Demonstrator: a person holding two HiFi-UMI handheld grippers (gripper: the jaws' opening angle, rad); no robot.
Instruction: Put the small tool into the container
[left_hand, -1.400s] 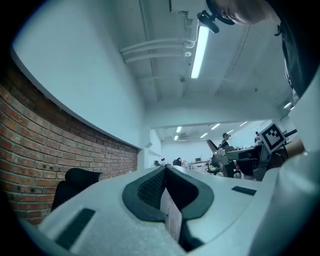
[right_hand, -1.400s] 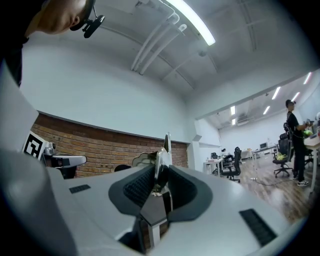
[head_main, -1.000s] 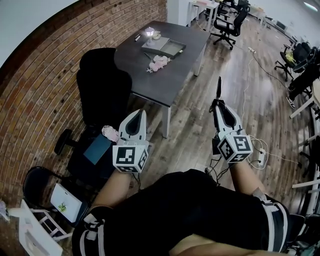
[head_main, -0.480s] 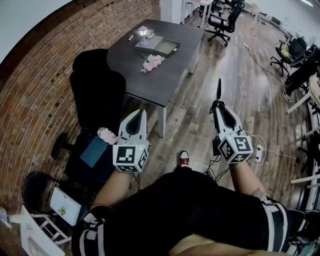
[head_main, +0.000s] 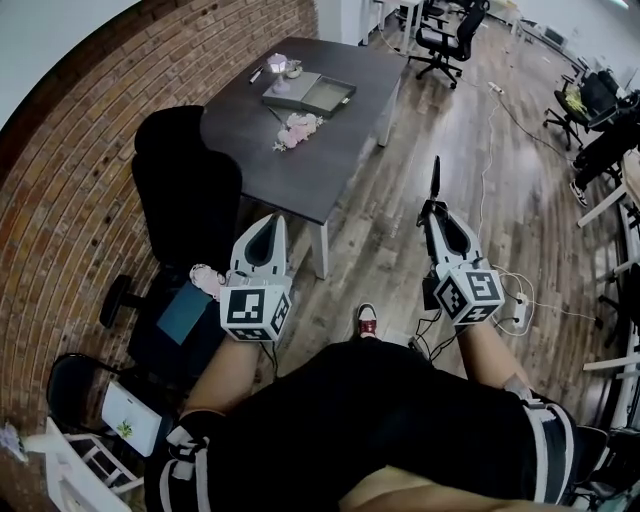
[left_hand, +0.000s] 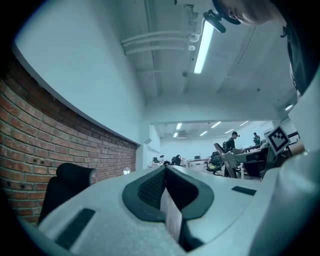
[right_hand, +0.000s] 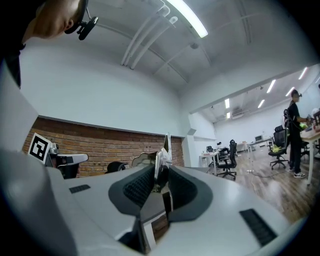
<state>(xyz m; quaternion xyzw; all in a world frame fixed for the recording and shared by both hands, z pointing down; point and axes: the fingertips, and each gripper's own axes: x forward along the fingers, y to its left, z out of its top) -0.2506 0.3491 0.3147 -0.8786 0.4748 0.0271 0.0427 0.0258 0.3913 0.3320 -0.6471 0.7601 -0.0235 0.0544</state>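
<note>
One small tool (head_main: 435, 180), slender and dark, is sitting clamped in the right gripper (head_main: 433, 206). The jaws are pressing on its lower end, and the rest is projecting past the tips, so its long axis is running along the gripper's own pointing line. The container (head_main: 338, 98), a shallow grey tray, is lying ahead and to the left of the tool, well apart from it, on the dark table (head_main: 330, 165). The coming move is therefore calling for travel forward and leftward over the table's near edge. The left gripper (head_main: 268, 225), jaws pressed together on nothing, is lying somewhat nearer the table but carrying nothing. A black chair (head_main: 185, 190) is crowding the table's left side, while the bare wooden floor (head_main: 430, 110) is leaving open room on the right.
</note>
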